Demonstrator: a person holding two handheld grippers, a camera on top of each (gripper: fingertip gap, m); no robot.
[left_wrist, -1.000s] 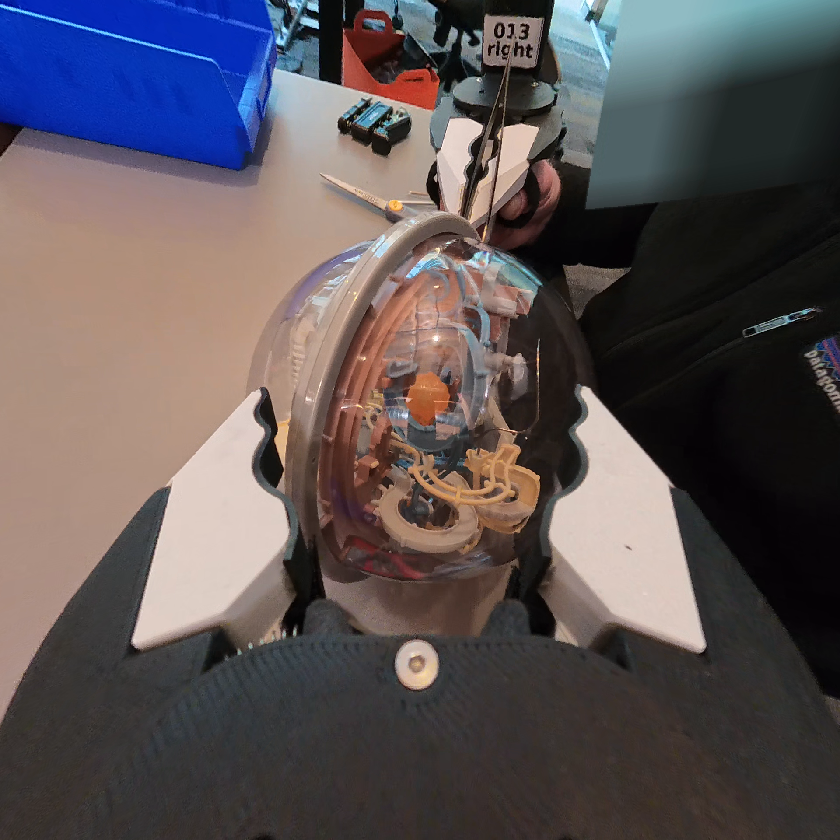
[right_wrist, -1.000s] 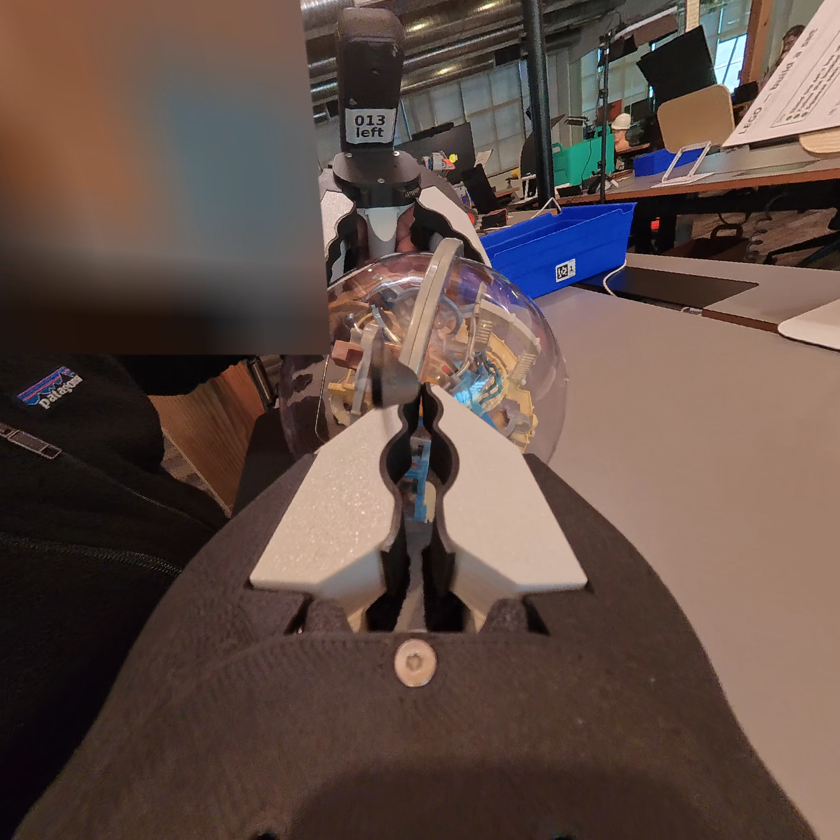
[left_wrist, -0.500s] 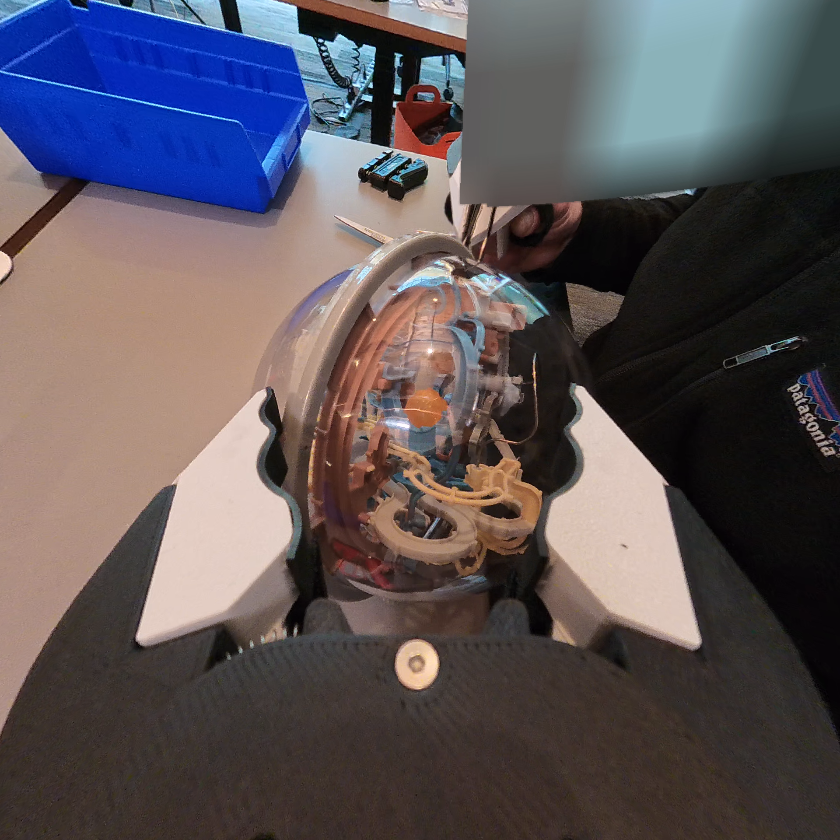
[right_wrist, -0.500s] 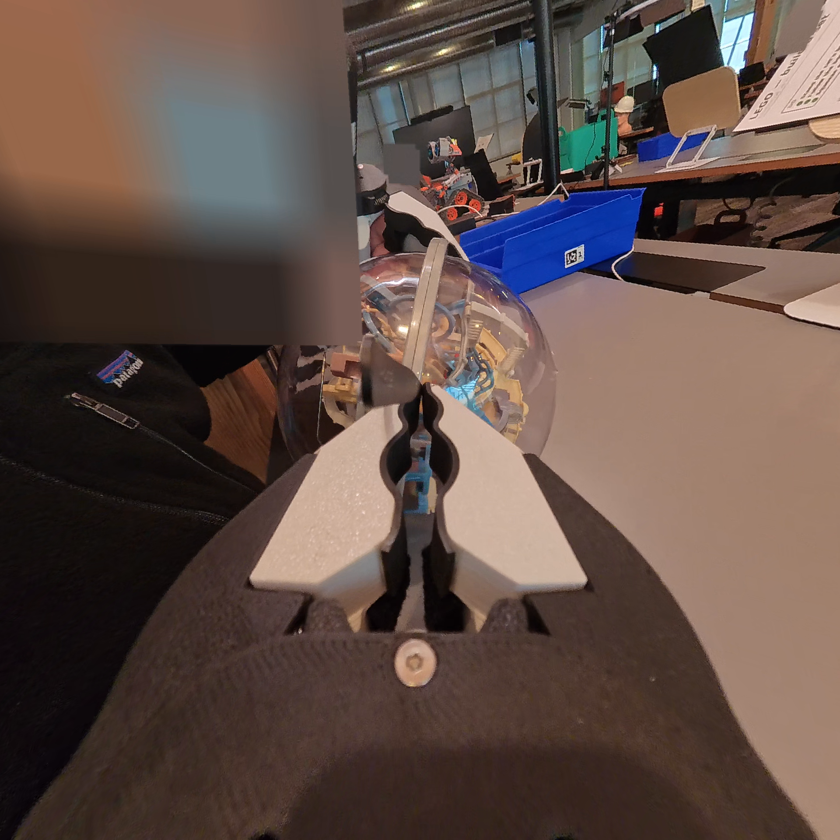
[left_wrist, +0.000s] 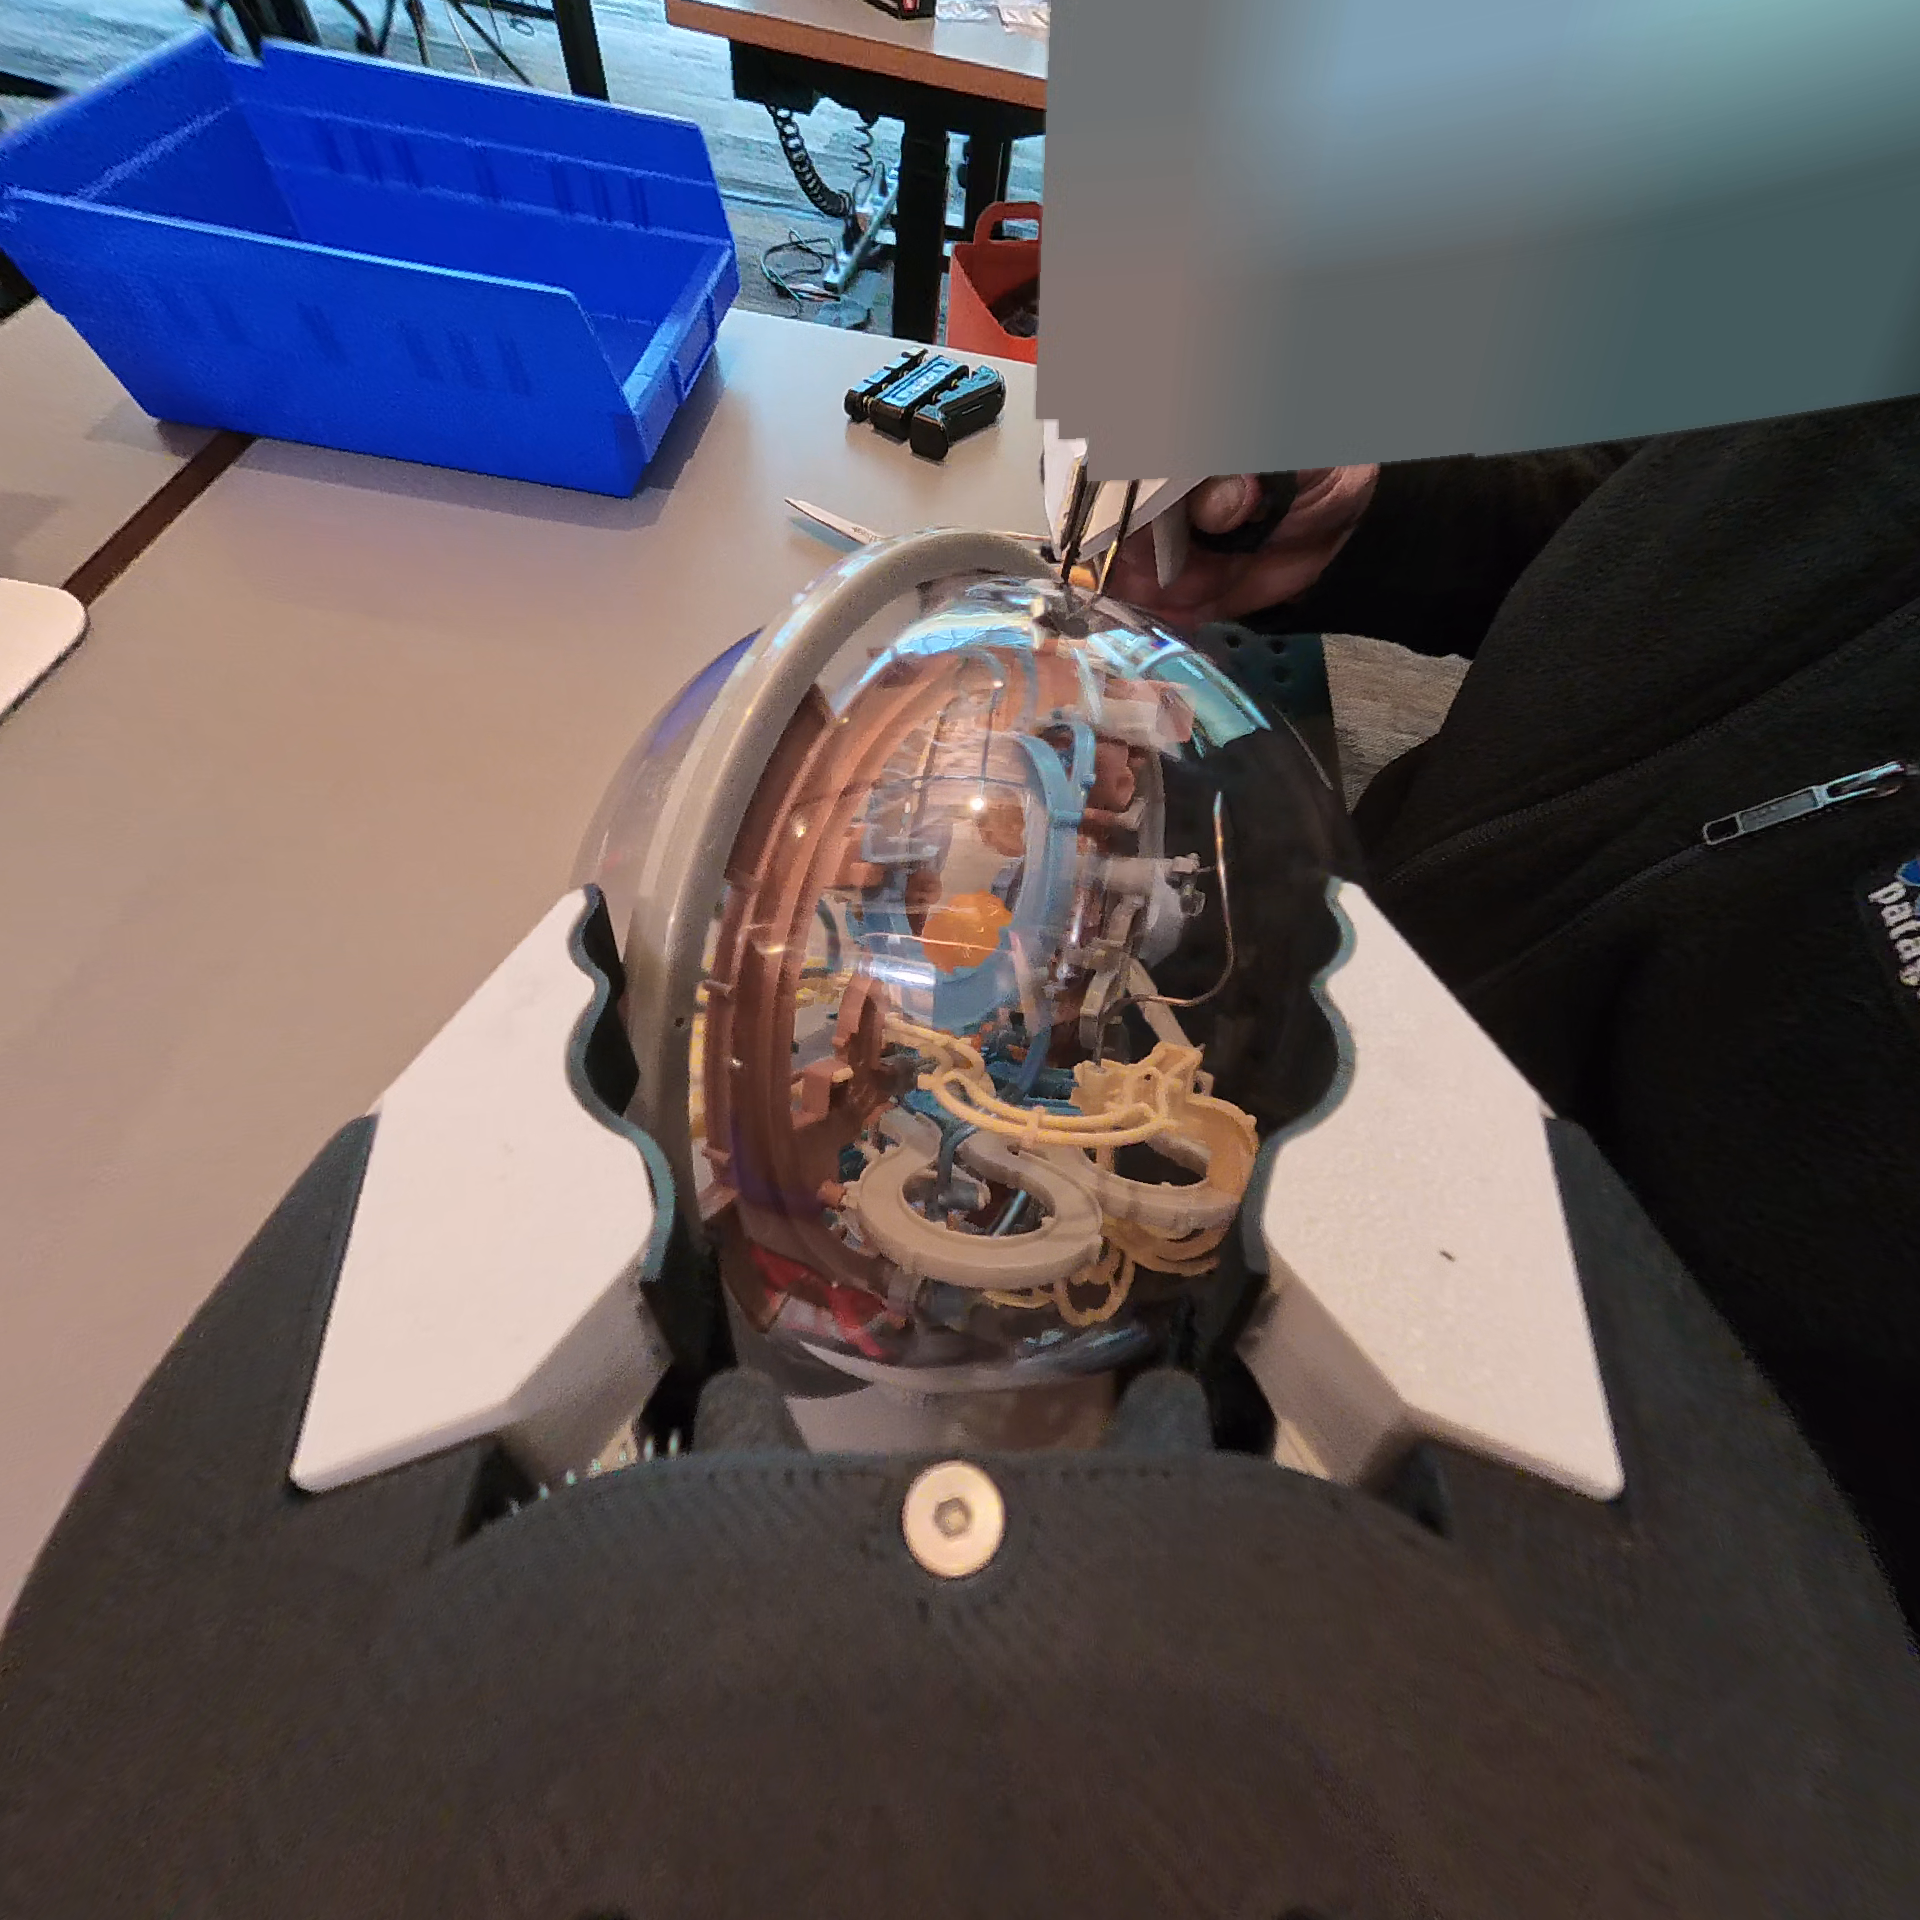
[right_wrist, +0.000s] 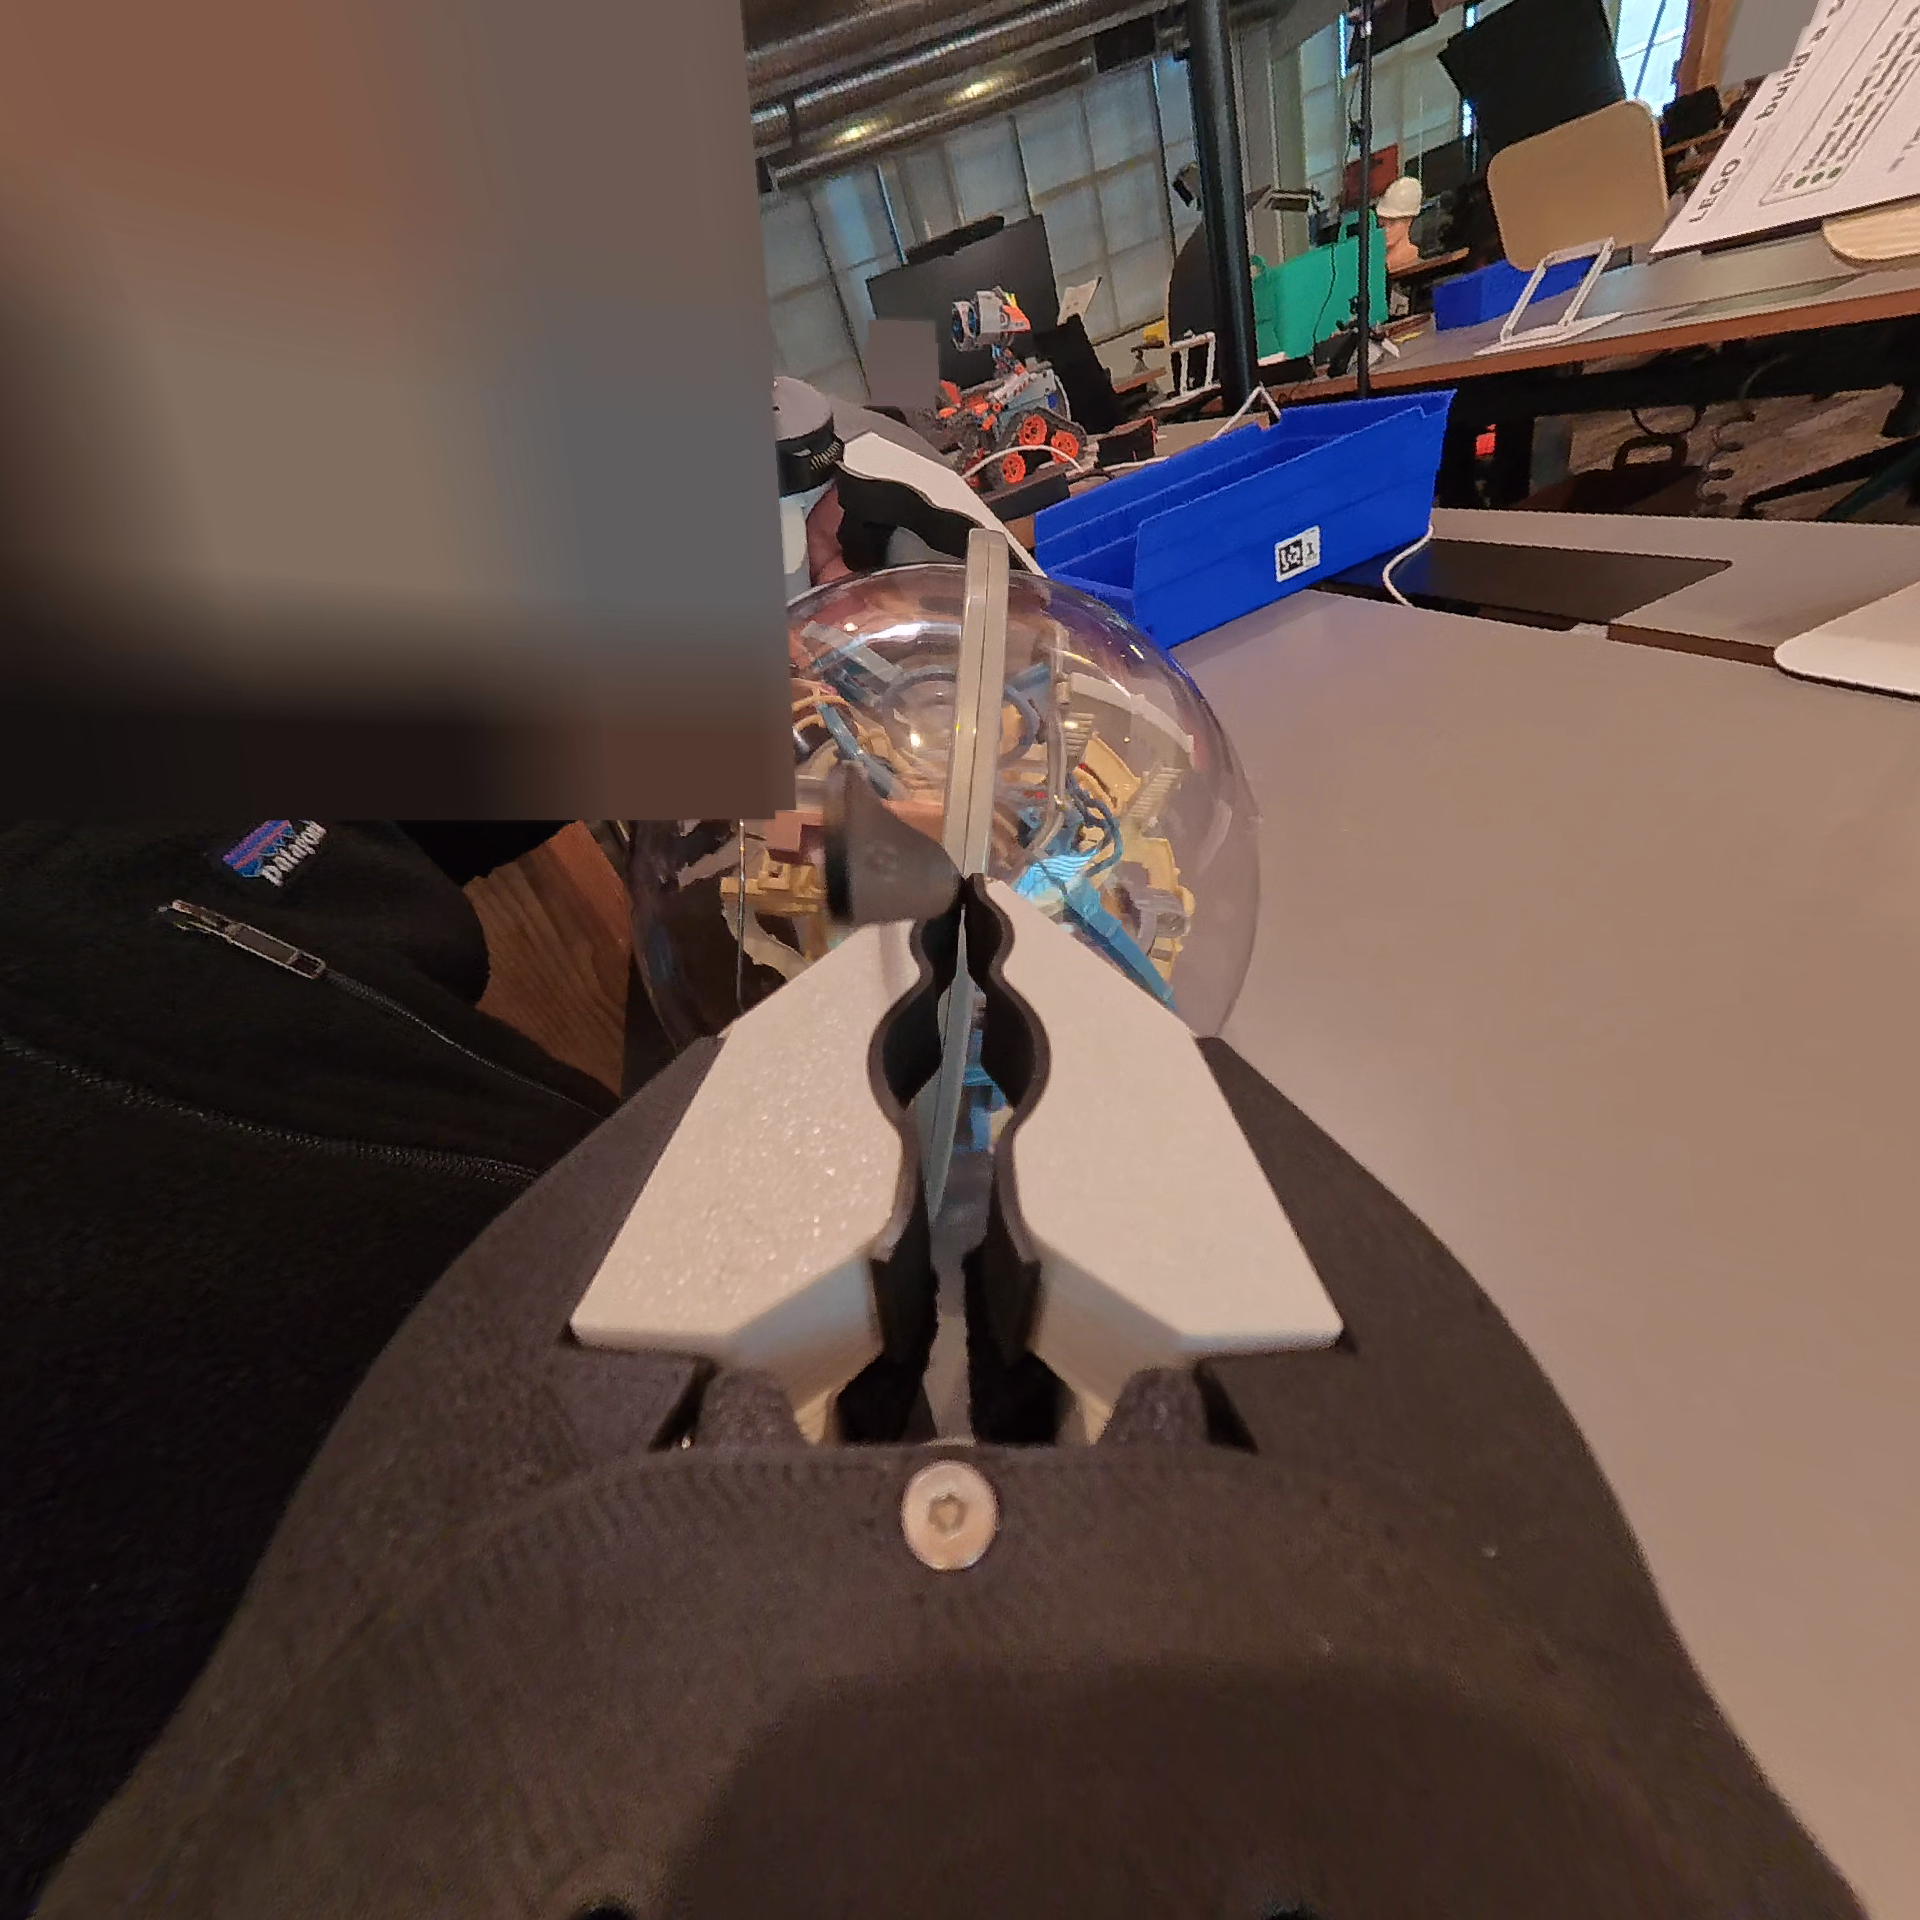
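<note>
A clear plastic maze ball (left_wrist: 966, 987) with coloured tracks inside and a grey rim (left_wrist: 790, 665) is held up over the grey table's near edge. My left gripper (left_wrist: 966, 914) is shut on the ball, with its white fingers (left_wrist: 499, 1195) spread wide against both sides. My right gripper (right_wrist: 971, 894) is shut on the grey rim (right_wrist: 982, 644) at the ball's (right_wrist: 1132, 748) opposite end. It shows at the far end in the left wrist view (left_wrist: 1091, 520). A dark knob (right_wrist: 883, 862) sits just left of the right fingertips. One left finger (right_wrist: 914, 478) shows behind the ball.
A blue bin (left_wrist: 364, 281) stands at the back of the table (left_wrist: 312, 727); it also shows in the right wrist view (right_wrist: 1247, 520). Black battery-like blocks (left_wrist: 925, 395) and scissors (left_wrist: 831, 520) lie beyond the ball. A person in a black jacket (left_wrist: 1662, 935) sits close on the right. One gripper's finger ends stand about 12 cm off the other's.
The ball has turned between the two grippers: its rim now stands upright in the right wrist view instead of leaning right. Both grips held. The left view has tipped up, showing more of the bin.
</note>
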